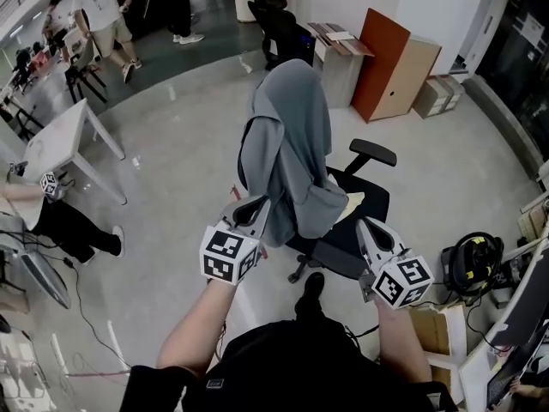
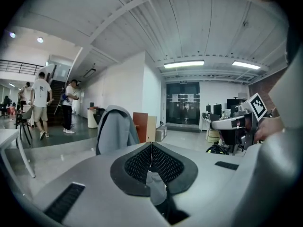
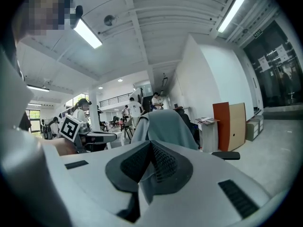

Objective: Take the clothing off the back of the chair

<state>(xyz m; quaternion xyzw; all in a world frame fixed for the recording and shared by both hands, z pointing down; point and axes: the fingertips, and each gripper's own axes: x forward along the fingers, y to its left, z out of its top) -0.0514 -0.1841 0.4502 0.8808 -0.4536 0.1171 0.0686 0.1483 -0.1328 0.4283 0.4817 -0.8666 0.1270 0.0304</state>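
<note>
Plainly, left tool (image 1: 255, 207) and right tool (image 1: 365, 225) are closed, empty, facing clothing (image 1: 292, 136) on the chair (image 1: 371, 201).

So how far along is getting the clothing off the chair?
Done: nothing; the grey garment is draped over the back of the black chair. In hand: nothing; left tool and right tool are both shut and empty, held short of the chair. To do: reach in, open, grip the garment, lift it clear.
</note>
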